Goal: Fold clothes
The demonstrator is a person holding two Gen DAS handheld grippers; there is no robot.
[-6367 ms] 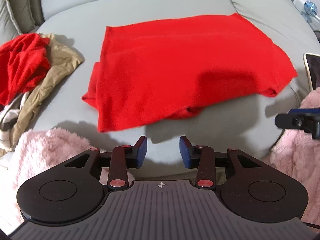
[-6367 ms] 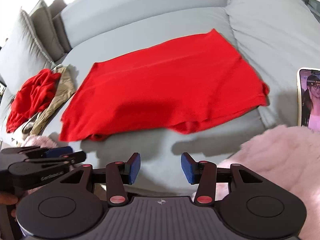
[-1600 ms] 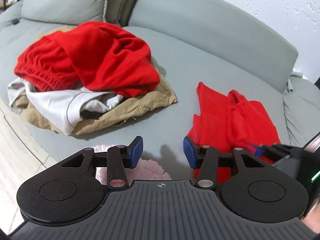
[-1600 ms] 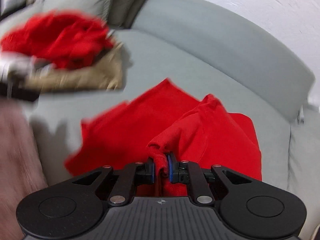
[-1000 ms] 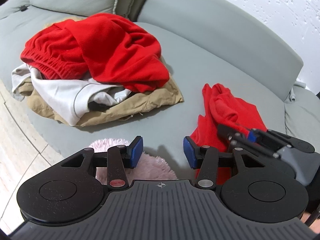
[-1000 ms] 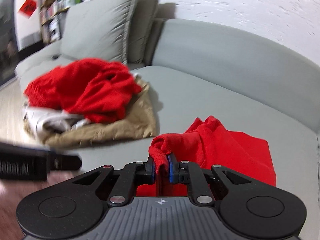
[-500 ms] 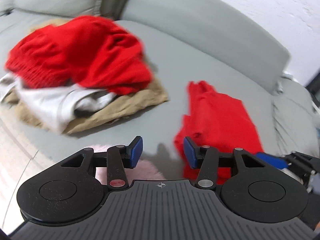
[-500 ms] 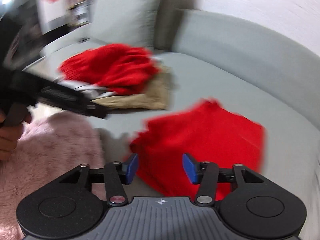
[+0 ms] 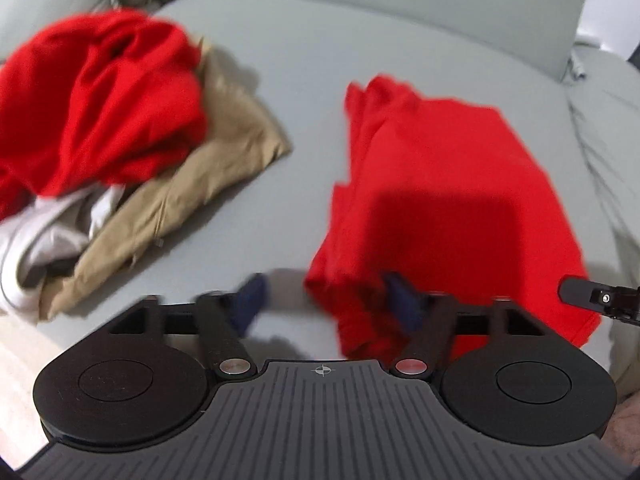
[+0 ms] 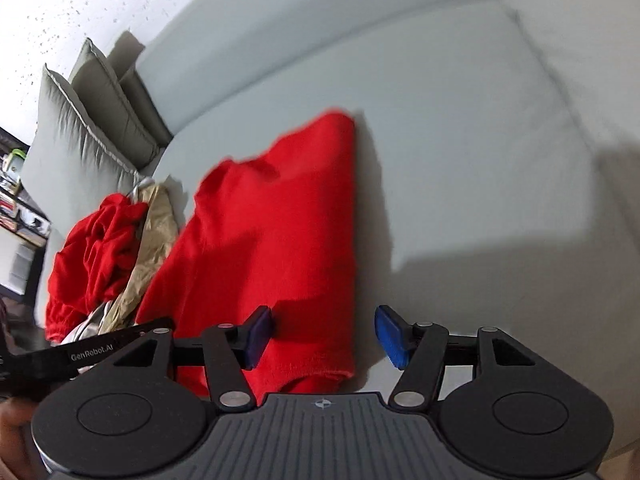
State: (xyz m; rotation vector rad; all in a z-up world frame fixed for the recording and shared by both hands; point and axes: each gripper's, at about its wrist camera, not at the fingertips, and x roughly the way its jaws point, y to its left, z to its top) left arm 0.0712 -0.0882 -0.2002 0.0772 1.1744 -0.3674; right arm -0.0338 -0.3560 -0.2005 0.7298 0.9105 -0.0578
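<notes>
The red shirt [image 9: 448, 200] lies folded on the sofa [image 9: 304, 80], right of the pile [image 9: 104, 128]. Your left gripper [image 9: 326, 304] has just been opening; its jaws stand spread over the shirt's near-left corner, pinching nothing. Your right gripper [image 10: 326, 338] is spread over the near-right corner, released. Step in hand: re-gripping. Next, close both on the near edge and fold it away from you.

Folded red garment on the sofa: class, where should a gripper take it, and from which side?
Grip the folded red garment at its near corners, coming from the sofa's front edge. Its layered edges lie there, closest to both open grippers.
</notes>
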